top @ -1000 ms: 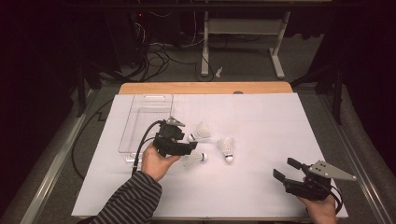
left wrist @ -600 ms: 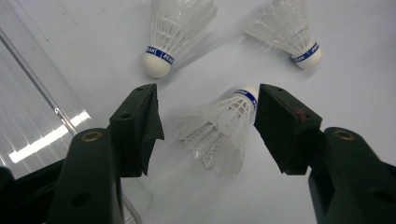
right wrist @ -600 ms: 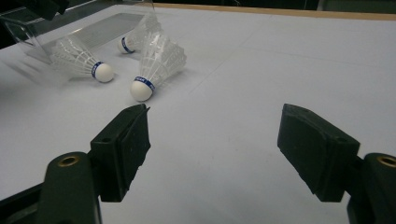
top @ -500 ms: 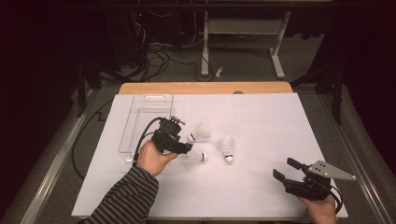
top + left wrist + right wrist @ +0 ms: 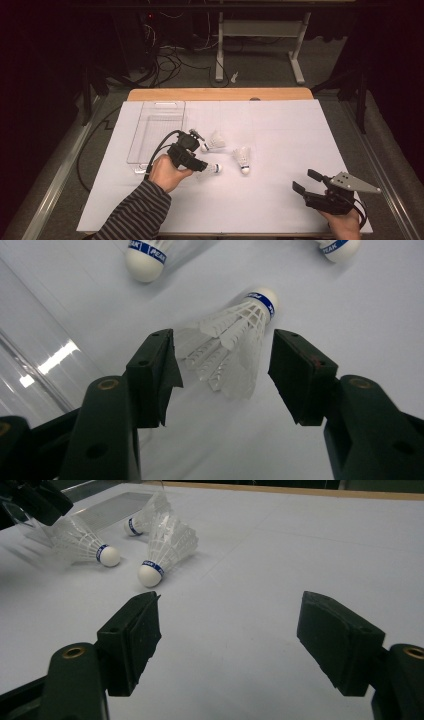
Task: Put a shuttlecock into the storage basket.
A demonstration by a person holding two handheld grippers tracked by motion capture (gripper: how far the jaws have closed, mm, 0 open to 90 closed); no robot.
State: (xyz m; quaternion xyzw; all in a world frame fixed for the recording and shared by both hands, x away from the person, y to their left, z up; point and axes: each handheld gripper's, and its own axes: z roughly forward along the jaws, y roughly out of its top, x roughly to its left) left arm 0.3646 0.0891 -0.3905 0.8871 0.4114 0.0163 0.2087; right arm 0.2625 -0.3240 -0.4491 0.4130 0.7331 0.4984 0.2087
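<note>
Three shuttlecocks on my desk [image 5: 280, 210], one clear plastic tray [image 5: 157, 131], two claws. The desk is covered in plain white matte paper, with a wood edge showing at the far side. The tray is a long, rectangular, see-through bin with thin glossy walls, and I use it as the landmark. All three shuttlecocks lie on their sides just off the tray's right side: the near shuttlecock [image 5: 235, 342] is closest to my left claw [image 5: 222, 367], the far shuttlecock [image 5: 215, 142] is just beyond it beside the tray's long wall, and the third shuttlecock [image 5: 242, 159] is farthest out from the tray. Each one has a white feathered skirt, ribbed and slightly translucent, flaring from a round white cork head with a blue band printed PEAK. The near shuttlecock sits with its skirt between my left claw's jaws, cork pointing away; the jaws have just been closing in, but the pads stand off the feathers with gaps on both sides, so nothing is gripped yet. My right claw [image 5: 306, 186] is well away from the tray toward the desk's near right corner, jaws wide apart with only bare paper between them.
</note>
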